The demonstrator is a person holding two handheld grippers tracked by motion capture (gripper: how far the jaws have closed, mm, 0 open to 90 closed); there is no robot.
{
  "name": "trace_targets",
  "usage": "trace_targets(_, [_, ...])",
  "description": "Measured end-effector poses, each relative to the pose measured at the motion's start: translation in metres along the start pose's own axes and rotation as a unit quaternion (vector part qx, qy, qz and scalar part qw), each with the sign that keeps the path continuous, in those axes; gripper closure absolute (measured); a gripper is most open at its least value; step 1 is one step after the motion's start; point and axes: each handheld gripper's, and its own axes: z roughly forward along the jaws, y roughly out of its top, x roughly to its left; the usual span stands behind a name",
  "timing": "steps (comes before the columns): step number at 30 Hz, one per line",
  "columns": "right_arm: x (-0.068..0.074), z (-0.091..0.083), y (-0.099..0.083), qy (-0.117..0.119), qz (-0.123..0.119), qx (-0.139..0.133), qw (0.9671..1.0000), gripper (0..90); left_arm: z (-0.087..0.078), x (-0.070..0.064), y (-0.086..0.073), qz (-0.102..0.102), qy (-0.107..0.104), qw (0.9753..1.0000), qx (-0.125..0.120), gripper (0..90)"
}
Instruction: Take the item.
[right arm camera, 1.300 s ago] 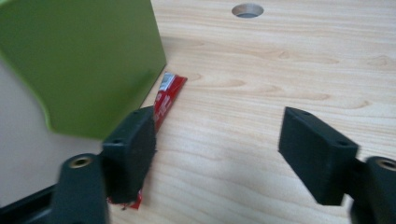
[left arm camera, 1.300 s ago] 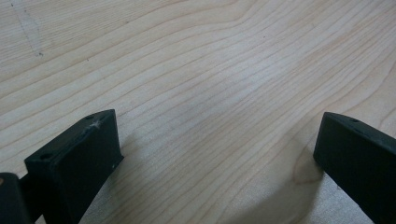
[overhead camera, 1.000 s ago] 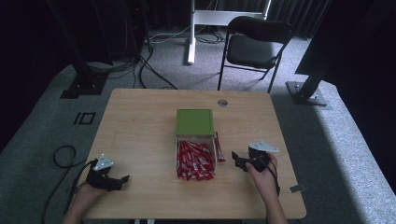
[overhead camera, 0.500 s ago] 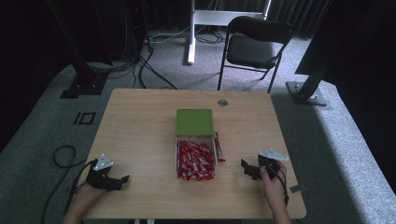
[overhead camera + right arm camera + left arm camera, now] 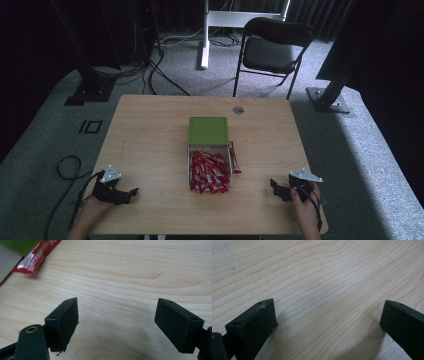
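A clear box (image 5: 190,159) full of red sachets (image 5: 208,172) stands mid-table, its green lid (image 5: 208,131) lying just behind it. One loose red sachet (image 5: 234,159) lies against the box's right side, and shows at the top left (image 5: 35,257) of the right gripper view. My left gripper (image 5: 129,193) rests open near the table's front left corner, only bare wood between its jaws (image 5: 327,322). My right gripper (image 5: 276,188) rests open near the front right corner, with nothing between its jaws (image 5: 116,322).
The wooden table (image 5: 150,130) has a round cable grommet (image 5: 238,109) near its far edge. A black folding chair (image 5: 272,50) stands behind the table, dark stand bases to either side. A cable (image 5: 67,167) loops on the floor by the left gripper.
My right gripper has drawn back from beside the box toward the front right corner of the table. The left gripper has stayed put.
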Motion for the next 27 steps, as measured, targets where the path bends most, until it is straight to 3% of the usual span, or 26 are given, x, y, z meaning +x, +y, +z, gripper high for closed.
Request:
trace_targets(5, [-0.004,-0.004,-0.004,0.011,-0.006,0.002,0.9999,18.9,0.000,0.000,0.000,0.000,0.000,1.0000,0.000,1.4])
trace_targets(10, [-0.005,-0.008,-0.011,0.024,-0.027,0.007,0.9993,18.9,0.000,0.000,0.000,0.000,0.000,1.0000,0.000,1.4])
trace_targets(12, [-0.005,-0.007,-0.013,0.045,-0.029,0.007,0.9985,18.9,0.000,0.000,0.000,0.000,0.000,1.0000,0.000,1.4])
trace_targets(14, [-0.004,-0.007,-0.015,0.060,-0.046,0.006,0.9971,18.9,0.000,0.000,0.000,0.000,0.000,1.0000,0.000,1.4])
trace_targets(23, [-0.002,-0.004,-0.020,0.068,-0.065,0.026,0.9952,18.9,0.000,0.000,0.000,0.000,0.000,1.0000,0.000,1.4])
trace_targets(27, [-0.002,-0.005,-0.023,0.089,-0.081,0.028,0.9923,18.6,0.000,0.000,0.000,0.000,0.000,1.0000,0.000,1.4])
